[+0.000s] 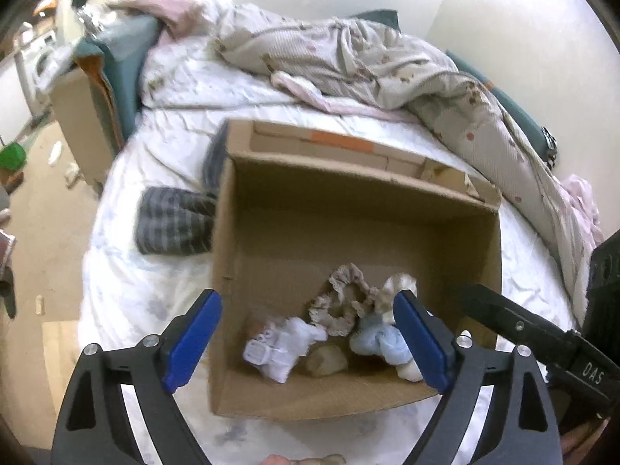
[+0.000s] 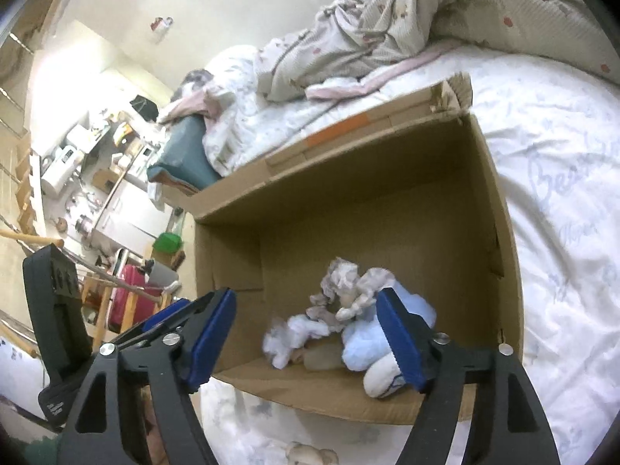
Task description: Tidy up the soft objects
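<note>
An open cardboard box (image 1: 240, 271) (image 2: 500, 209) sits on the bed. In its near end lies a pile of soft things: a frilly beige scrunchie (image 1: 341, 302) (image 2: 345, 283), a white cloth piece (image 1: 286, 345) (image 2: 294, 333), a light blue plush (image 1: 379, 343) (image 2: 360, 345) and a small beige lump (image 1: 325, 360). My left gripper (image 1: 310, 341) hovers above the pile, open, with nothing between its blue pads. My right gripper (image 2: 310, 337) also stands open over the box's near edge, empty. A rolled grey striped cloth (image 1: 174, 221) lies on the sheet left of the box.
A crumpled floral quilt (image 1: 368, 62) (image 2: 407, 19) and pink cloth cover the far side of the bed. The white sheet (image 2: 562, 193) lies bare right of the box. A small plush (image 2: 310, 455) lies near the bed's front edge. A cluttered floor and shelves sit at the left.
</note>
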A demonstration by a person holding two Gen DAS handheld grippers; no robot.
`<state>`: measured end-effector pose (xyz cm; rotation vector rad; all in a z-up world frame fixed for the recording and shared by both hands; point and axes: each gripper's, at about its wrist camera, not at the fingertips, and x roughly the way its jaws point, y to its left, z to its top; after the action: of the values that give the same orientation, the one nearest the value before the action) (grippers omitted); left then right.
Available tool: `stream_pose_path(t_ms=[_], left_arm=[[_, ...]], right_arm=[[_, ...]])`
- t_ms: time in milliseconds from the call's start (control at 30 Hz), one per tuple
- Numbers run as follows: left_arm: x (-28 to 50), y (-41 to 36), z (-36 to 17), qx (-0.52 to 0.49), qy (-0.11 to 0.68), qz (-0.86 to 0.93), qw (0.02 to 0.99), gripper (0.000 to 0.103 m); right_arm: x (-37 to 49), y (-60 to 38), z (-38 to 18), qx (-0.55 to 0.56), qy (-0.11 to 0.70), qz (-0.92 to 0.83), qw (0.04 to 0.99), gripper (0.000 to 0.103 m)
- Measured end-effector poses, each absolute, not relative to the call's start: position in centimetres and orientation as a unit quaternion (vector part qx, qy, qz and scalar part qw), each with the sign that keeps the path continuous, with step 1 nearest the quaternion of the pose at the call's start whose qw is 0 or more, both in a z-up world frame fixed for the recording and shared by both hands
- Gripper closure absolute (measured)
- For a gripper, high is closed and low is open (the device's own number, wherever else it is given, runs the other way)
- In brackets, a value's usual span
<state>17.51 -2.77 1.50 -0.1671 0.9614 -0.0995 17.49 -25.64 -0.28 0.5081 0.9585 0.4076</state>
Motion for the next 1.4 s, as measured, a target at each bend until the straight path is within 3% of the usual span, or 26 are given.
stream_pose_path(t_ms=[33,100,133,300,567,900,1033,1400], left_arm=[[17.1,-2.6,2.0,-0.075,0.455,-0.042,0.886,0.014],[16.0,-2.4,3.3,-0.055,0.438,-0.022,0.897,0.014],[15.4,-2.3,3.9,-0.044,0.428,-0.014,0.902,0.014],[12.9,-1.0,6.0,-0.032,0.394,0.01,0.918,0.014],[9.4,0.5,5.7,-0.032,0.408,0.048,0.911,0.014],[5.7,0.6,4.0,-0.036,0.427,0.028,0.903,0.014],[5.0,-0.2,4.1,-0.023,0.421,0.012,0.907,0.001],[5.3,-1.3,2.4,-0.014,0.439,0.008,0.898,0.001]], right_arm=[[17.3,-25.6,0.1,0.234,0.448,0.189,0.842,0.021],[16.7,-25.3,1.0,0.213,0.441,0.183,0.852,0.006],[16.3,-25.2,1.4,0.204,0.435,0.181,0.858,0.003],[14.0,-24.9,3.8,0.162,0.401,0.166,0.886,0.0],[10.8,-26.2,3.2,0.189,0.411,0.14,0.881,0.0],[6.2,-24.8,2.9,0.14,0.414,0.11,0.893,0.0],[5.0,-24.1,2.9,0.098,0.407,0.096,0.903,0.0],[5.4,-23.9,2.1,0.066,0.41,0.07,0.907,0.0]])
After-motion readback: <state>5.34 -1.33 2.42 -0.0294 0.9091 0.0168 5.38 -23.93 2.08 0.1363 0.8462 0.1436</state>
